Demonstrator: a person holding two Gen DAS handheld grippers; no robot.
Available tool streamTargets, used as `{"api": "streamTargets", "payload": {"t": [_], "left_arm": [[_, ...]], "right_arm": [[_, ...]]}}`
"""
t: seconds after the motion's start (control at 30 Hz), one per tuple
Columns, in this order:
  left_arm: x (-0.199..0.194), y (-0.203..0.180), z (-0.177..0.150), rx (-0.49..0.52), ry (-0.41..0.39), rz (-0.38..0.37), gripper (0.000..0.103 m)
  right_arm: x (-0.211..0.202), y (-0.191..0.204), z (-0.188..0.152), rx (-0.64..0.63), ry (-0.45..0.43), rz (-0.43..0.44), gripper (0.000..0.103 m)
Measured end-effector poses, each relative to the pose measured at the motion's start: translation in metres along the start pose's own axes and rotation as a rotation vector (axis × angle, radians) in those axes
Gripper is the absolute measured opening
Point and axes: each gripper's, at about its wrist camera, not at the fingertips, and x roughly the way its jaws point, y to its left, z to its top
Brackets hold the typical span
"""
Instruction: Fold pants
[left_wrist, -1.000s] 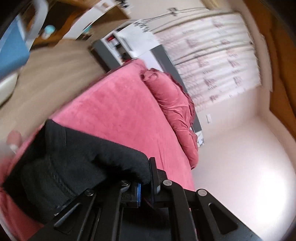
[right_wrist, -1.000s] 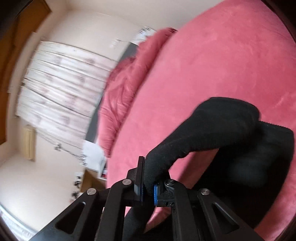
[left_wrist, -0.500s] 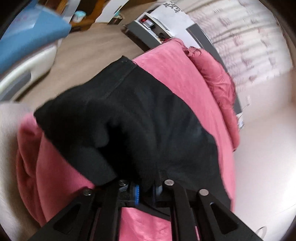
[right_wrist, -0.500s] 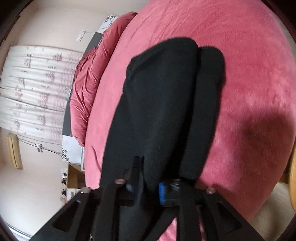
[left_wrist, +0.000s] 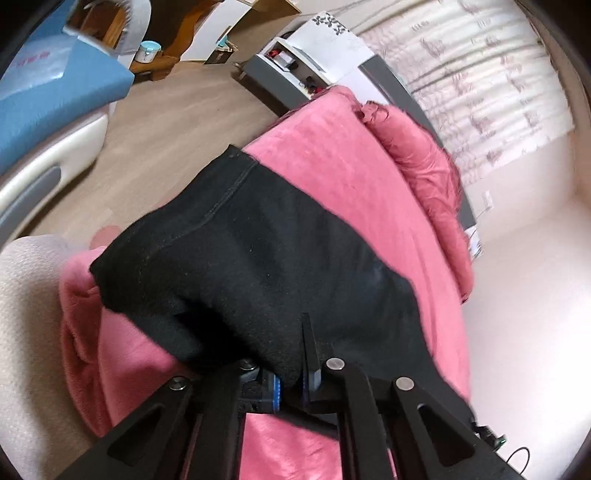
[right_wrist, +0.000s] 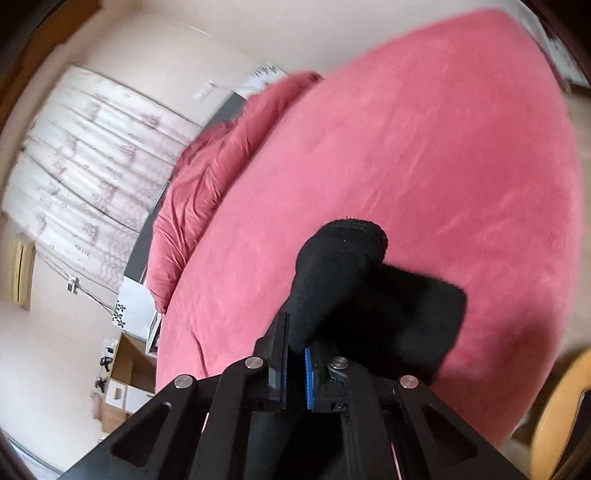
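Both grippers clamp the soft black fleece pants (left_wrist: 258, 266) – left gripper (left_wrist: 290, 384) and right gripper (right_wrist: 295, 363), jaws closed on bunched cloth. Limp and light, the garment drapes over the pink plush bed (right_wrist: 424, 155); edges and corners look like the surest holds.

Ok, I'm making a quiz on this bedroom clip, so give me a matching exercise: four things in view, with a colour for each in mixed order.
Things:
1. pants
2. bed cover
3. curtain
4. mattress by the floor

Colours:
A. white with a faint pattern
B. black
C. blue
D. pink

Pairs: 1-B, 2-D, 3-A, 4-C

The left gripper and right gripper are each shut on the pants.
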Motion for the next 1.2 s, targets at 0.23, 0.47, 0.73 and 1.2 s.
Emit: {"api": "streamTargets", "payload": {"t": [0.23,0.47,0.73,1.2], "left_arm": [[0.015,0.019,-0.010,-0.036,0.048,0.060,0.007],[0.004,0.017,-0.016,-0.015,0.037,0.093,0.010],[-0.059,-0.006,-0.032,0.103,-0.096,0.220,0.022],[0.001,-0.074,-0.005,0.293,-0.056,0.119,0.028]], "right_arm": [[0.011,-0.052,-0.018,0.091,0.078,-0.072,0.010],[0.013,-0.043,-0.005,0.061,0.055,-0.107,0.011],[-0.008,-0.008,-0.006,-0.086,-0.084,-0.490,0.057],[0.038,0.204,-0.134,-0.565,0.222,0.073,0.060]]}}
